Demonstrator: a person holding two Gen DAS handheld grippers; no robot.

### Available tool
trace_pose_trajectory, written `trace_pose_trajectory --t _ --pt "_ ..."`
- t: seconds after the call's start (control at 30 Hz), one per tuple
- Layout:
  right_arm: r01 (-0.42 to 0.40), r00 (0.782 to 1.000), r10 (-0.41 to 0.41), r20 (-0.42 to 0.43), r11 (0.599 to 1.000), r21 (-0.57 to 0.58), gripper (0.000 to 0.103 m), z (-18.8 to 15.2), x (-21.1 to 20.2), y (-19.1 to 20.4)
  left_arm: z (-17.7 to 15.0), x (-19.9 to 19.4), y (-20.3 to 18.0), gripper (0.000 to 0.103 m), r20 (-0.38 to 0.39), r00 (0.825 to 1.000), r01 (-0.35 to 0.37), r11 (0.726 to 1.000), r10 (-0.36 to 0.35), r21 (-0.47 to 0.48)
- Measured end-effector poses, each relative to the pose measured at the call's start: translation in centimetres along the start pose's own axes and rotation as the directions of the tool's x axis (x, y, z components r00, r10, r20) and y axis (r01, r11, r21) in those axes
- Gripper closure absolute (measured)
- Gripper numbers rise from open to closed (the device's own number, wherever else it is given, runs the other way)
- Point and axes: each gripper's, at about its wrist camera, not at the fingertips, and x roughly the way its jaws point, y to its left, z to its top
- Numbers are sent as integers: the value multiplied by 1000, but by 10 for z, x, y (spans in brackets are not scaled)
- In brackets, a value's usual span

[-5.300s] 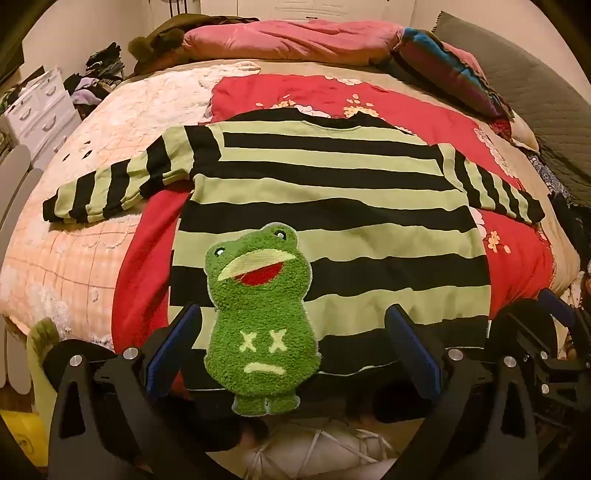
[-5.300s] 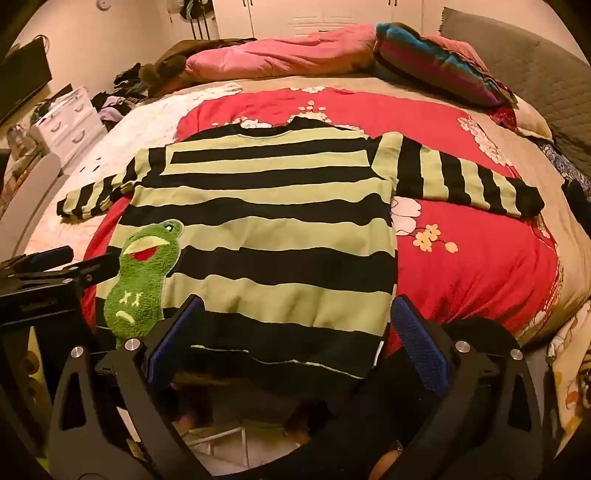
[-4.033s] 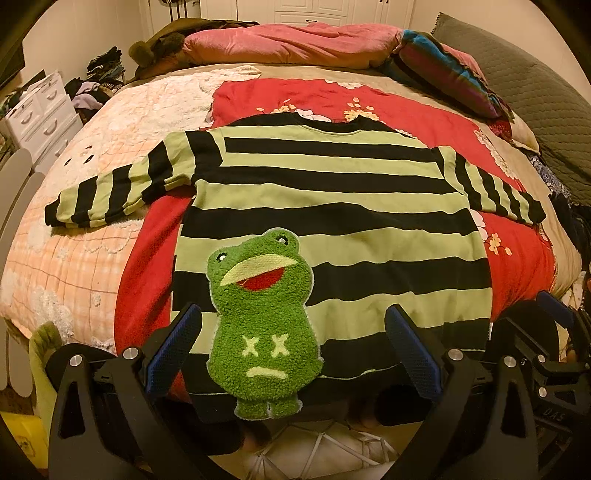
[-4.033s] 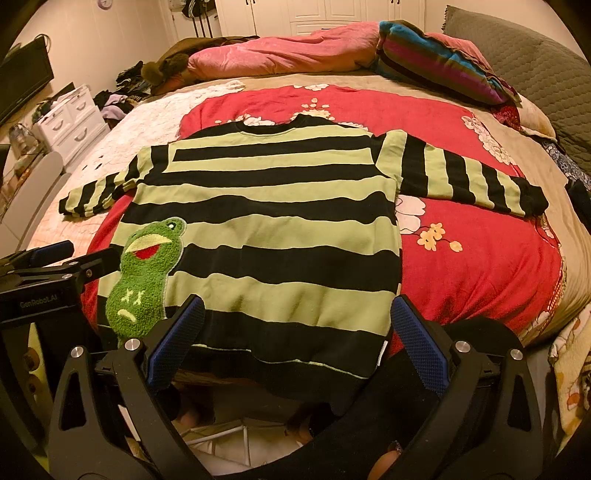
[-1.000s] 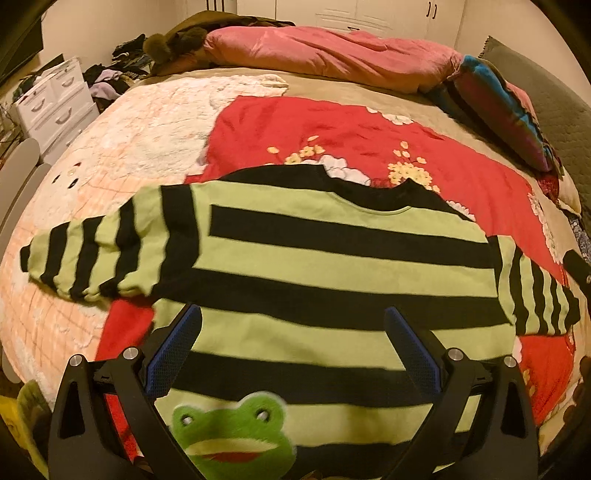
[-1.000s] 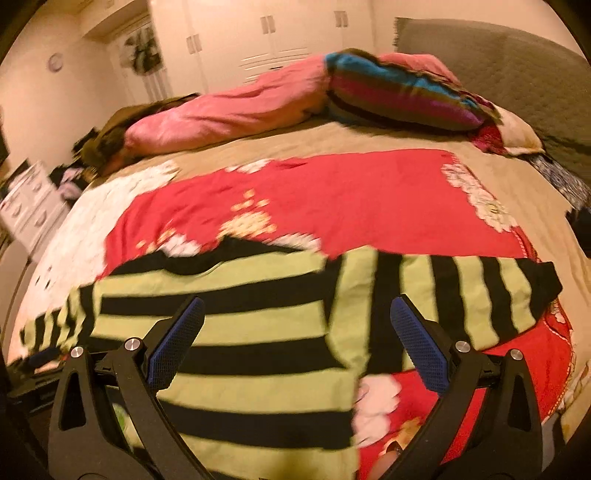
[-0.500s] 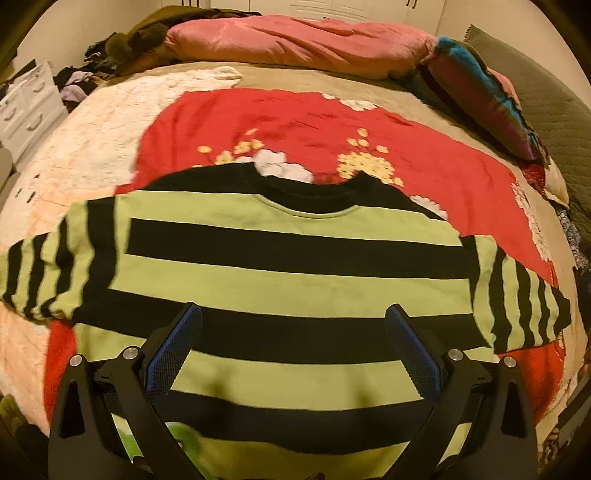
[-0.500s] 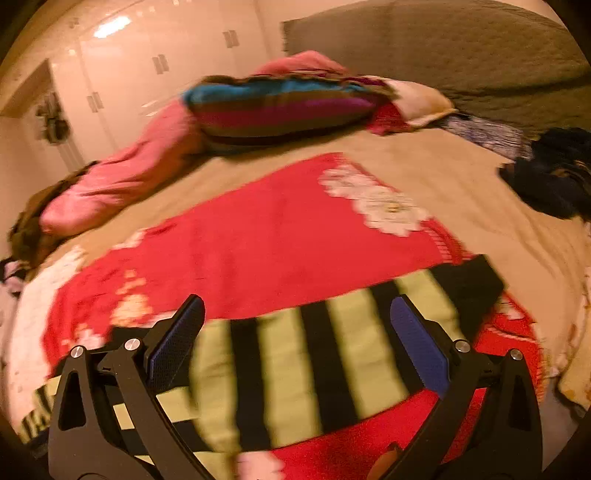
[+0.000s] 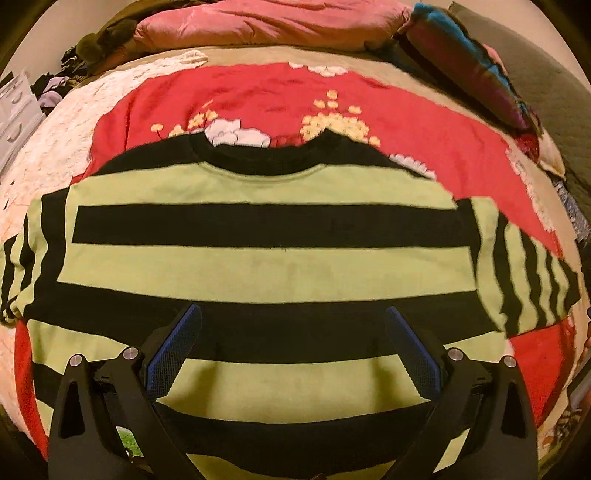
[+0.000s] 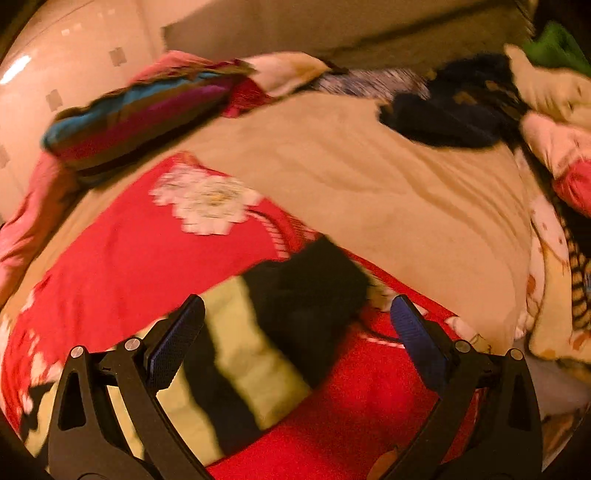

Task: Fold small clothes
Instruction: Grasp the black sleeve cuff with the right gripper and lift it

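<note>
A small green-and-black striped sweater (image 9: 266, 273) lies flat on a red flowered blanket (image 9: 258, 96), its black neckline at the far side and both sleeves spread outward. Hovering over the sweater's middle is my left gripper (image 9: 291, 332), open with nothing between its blue pads. The right wrist view is blurred; there the sweater's right sleeve (image 10: 266, 332) ends in a black cuff (image 10: 310, 288). My right gripper (image 10: 295, 325) is open just above that cuff, with the sleeve end lying between its fingers and not pinched.
Pink bedding (image 9: 258, 22) and a striped pillow (image 9: 465, 62) line the head of the bed. A white dresser (image 9: 14, 110) stands at the left. Tan bedspread (image 10: 369, 177) extends past the cuff, with dark clothes (image 10: 454, 114) heaped at the right edge.
Both grippers moved forward over the bed. The left travelled up the sweater, leaving the frog patch out of view. The right swung right along the sleeve to its black cuff.
</note>
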Motion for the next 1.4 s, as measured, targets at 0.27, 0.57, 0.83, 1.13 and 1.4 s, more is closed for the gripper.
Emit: trace_pose_trajectory --t 0.27,0.57,0.83,1.13,1.4 --pt "-23 998 27 -50 997 73 8 0 27 -12 -9 22 1 4 -36 999 -35 999 36 25" --pt "-42 997 51 -65 991 127 11 0 46 -17 -15 32 11 4 -44 999 -21 1000 22 16" --pt "-164 984 176 -30 960 225 63 -1 47 -30 -17 30 14 4 -48 999 -13 1000 14 18" --pt "-326 943 320 94 944 57 97 16 -2 6 -15 13 21 4 -32 999 32 999 -33 -13" --pt "-613 781 623 51 779 -135 97 6 -63 100 -4 -25 56 4 49 999 19 997 -16 -69"
